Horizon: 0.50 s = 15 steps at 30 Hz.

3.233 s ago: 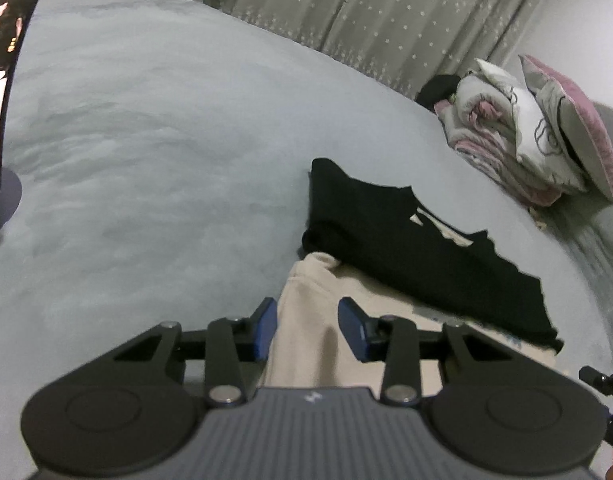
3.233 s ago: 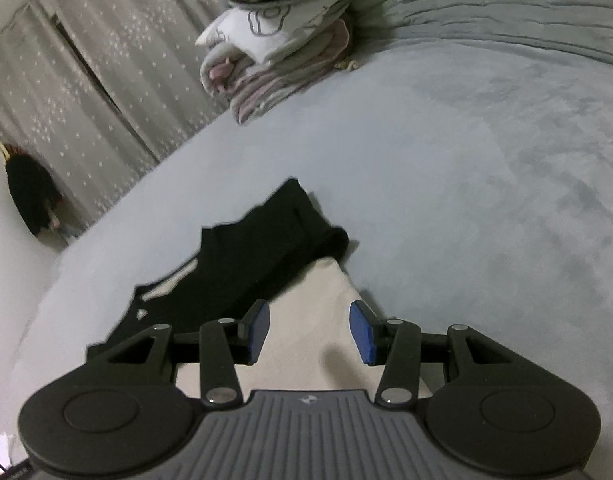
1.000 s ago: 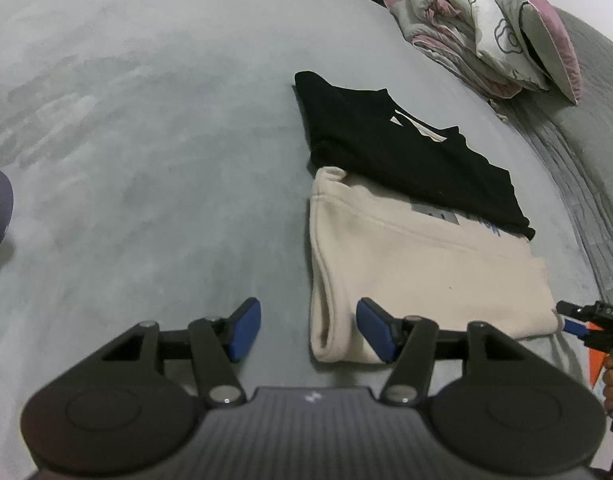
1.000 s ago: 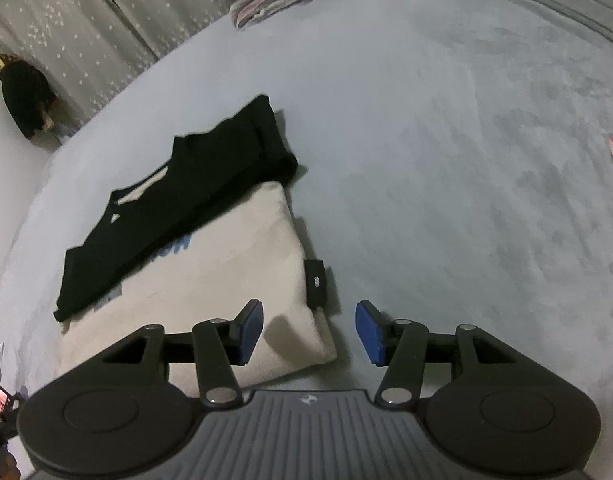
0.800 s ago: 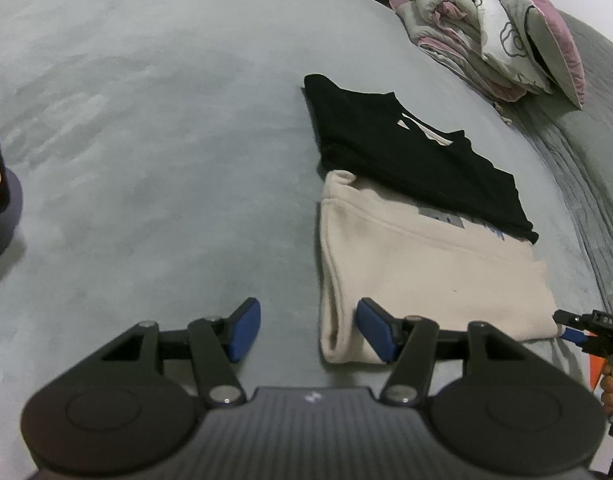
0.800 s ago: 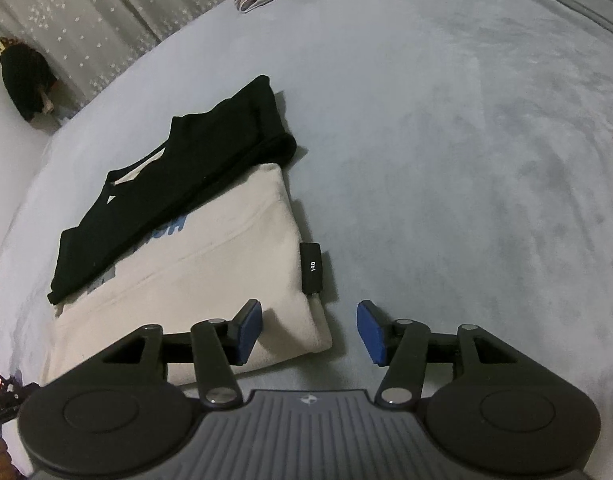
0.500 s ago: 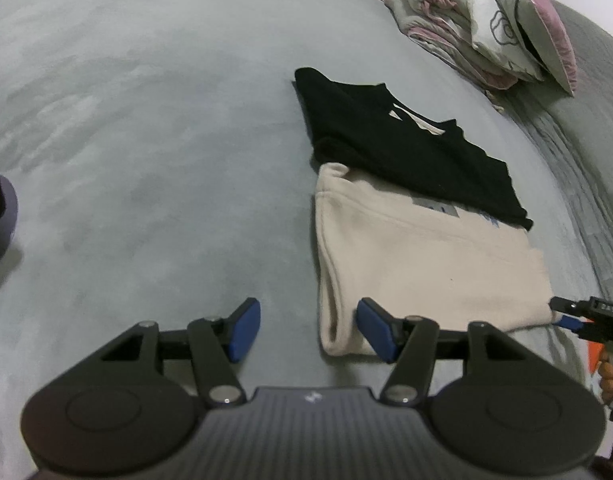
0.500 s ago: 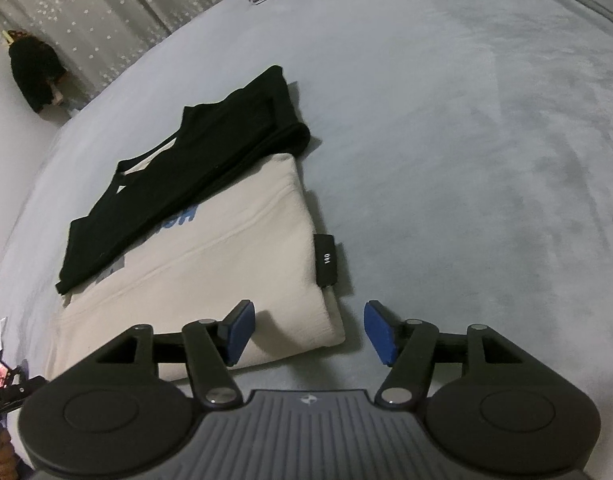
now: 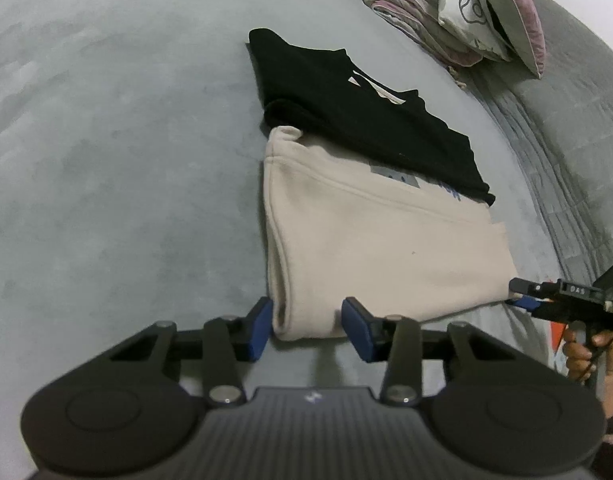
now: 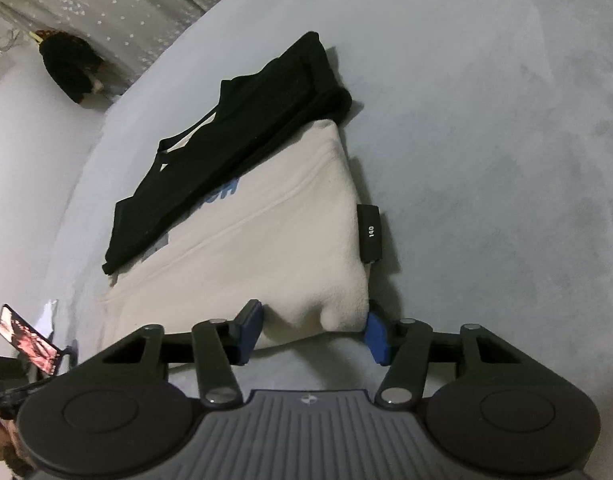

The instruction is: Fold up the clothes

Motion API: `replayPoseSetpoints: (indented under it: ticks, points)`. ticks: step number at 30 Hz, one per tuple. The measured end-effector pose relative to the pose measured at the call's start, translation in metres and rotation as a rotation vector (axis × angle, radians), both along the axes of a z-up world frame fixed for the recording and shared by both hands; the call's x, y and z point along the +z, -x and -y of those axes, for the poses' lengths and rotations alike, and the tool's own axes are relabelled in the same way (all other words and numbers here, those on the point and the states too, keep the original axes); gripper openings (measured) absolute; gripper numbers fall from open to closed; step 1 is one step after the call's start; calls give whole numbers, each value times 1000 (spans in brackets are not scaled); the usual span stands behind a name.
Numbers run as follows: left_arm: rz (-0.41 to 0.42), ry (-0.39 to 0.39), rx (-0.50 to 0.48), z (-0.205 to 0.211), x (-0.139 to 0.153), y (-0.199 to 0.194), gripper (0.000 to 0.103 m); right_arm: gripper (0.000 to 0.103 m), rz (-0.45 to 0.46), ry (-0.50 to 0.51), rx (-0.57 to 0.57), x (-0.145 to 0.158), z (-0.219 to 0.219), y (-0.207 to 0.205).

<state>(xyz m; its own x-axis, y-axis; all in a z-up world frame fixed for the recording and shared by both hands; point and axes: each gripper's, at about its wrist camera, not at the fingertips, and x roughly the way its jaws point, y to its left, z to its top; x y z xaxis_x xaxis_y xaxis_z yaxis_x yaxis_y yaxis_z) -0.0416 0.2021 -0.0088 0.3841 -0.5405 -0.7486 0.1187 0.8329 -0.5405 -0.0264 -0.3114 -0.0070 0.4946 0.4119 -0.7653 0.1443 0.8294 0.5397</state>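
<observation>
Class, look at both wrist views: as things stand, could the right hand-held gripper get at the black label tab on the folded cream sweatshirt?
Probably yes. The small black label tab sticks out bare at the sweatshirt's side edge, just beyond the right hand-held gripper, whose closing jaws straddle the folded cream sweatshirt corner. Nothing lies between.

A small black tag (image 10: 369, 233) sticks out from the right edge of the cream sweatshirt (image 10: 266, 256), a little right of the middle of the right wrist view, and carries the white number "140", printed sideways. On the sweatshirt's front, blue block letters (image 10: 222, 193) peek out from under the black shirt (image 10: 242, 136) lying across it; only a few strokes show, too little to read a word. In the left wrist view the same print appears as a grey-blue patch (image 9: 394, 171) with blurred marks. At the right edge of that view, the other gripper (image 9: 524, 294) bears a small white marking that looks like "DAS" but is too faint to be sure.
</observation>
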Motion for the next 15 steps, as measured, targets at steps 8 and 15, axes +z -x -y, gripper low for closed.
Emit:
replayPoseSetpoints:
  ticks: [8, 15]
  points:
    - [-43, 81, 1, -1, -8, -7, 31, 48, -9, -88, -12, -8, 1, -6]
    - [-63, 99, 7, 2, -15, -10, 18, 27, -16, -123, -18, -14, 0, -12]
